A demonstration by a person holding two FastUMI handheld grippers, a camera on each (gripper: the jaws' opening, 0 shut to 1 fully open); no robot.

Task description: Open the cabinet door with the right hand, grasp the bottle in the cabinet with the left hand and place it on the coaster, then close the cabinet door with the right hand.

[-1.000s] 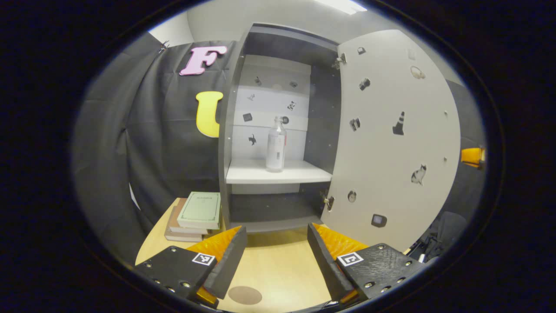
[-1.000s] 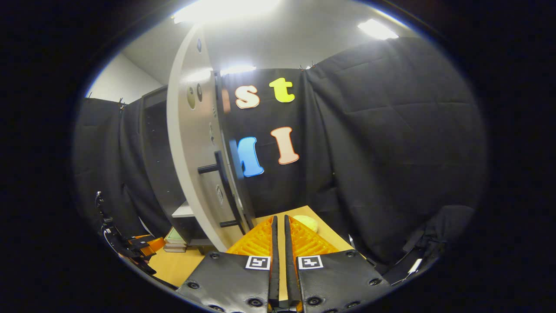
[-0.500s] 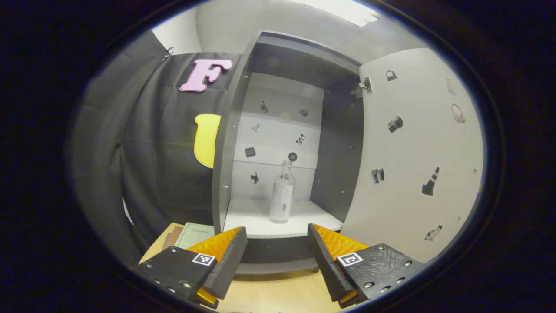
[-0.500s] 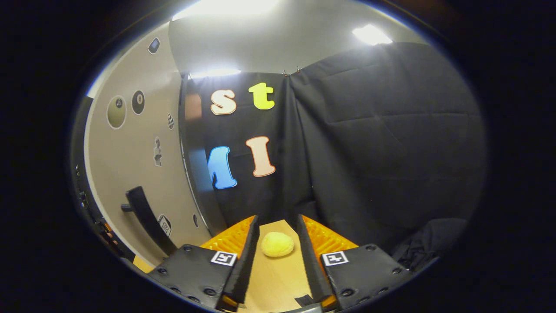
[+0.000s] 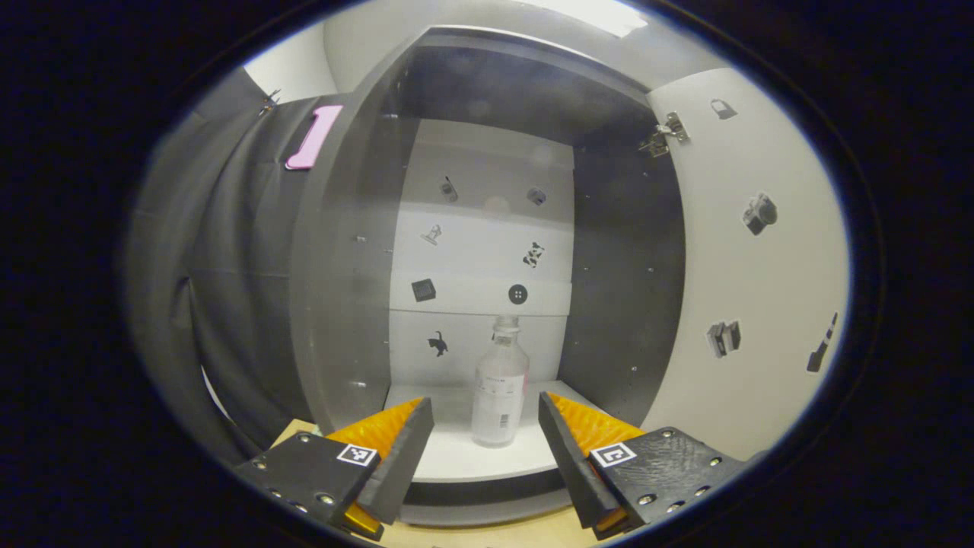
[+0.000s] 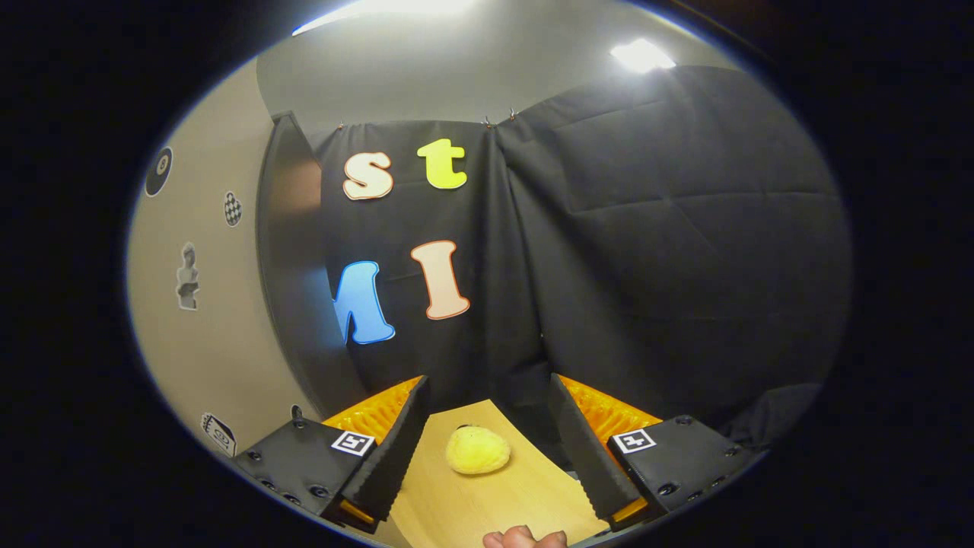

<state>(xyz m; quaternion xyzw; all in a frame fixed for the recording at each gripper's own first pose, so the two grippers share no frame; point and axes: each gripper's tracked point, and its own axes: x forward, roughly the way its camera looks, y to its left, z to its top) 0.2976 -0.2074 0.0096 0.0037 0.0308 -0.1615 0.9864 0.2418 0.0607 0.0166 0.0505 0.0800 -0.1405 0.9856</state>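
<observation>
Door open, so step in hand was the reach for the clear plastic bottle with white label. It stood on the white cabinet shelf, ahead between the left gripper fingers, spread apart, not touching. Right gripper also spread, empty. Next: advance, close on the body.

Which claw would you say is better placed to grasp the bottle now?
The left claw: it is open and lined up on the bottle standing on the cabinet shelf. The right claw faces a yellow ball on the table.
</observation>
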